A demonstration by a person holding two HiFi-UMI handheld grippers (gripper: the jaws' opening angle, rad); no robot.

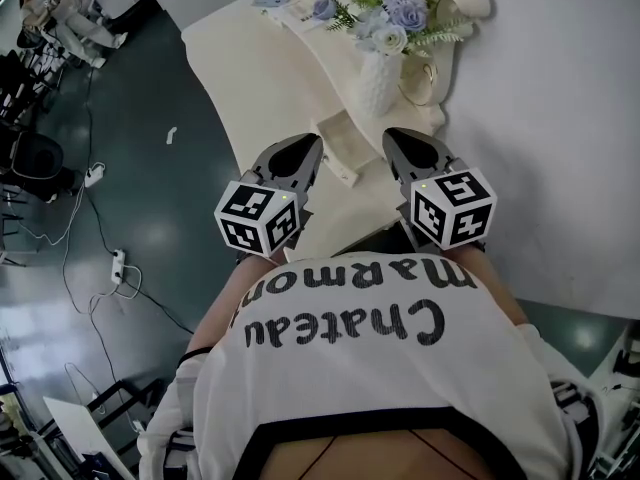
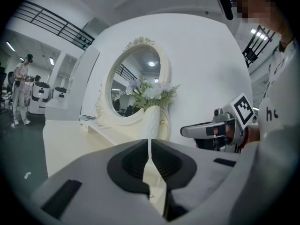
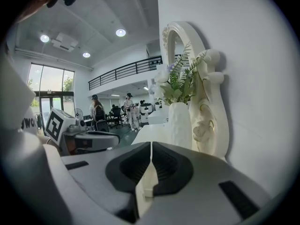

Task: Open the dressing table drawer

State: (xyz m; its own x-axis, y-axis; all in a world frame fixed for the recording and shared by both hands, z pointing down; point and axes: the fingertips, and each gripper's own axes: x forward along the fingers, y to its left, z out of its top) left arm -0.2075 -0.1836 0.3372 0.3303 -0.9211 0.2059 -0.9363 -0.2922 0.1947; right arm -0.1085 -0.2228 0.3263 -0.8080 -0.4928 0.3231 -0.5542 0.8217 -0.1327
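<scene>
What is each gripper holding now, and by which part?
Nothing is held. The left gripper and the right gripper both have their jaws together, with nothing between them.

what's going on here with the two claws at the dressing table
A person stands at a cream dressing table, holding a claw in each hand. The left claw and the right claw are both shut with nothing in them. They are side by side above the table's near edge, pointing toward the vase of flowers and the mirror. Neither seems to touch anything, and no drawer handle shows, so opening the drawer has not visibly begun.
</scene>
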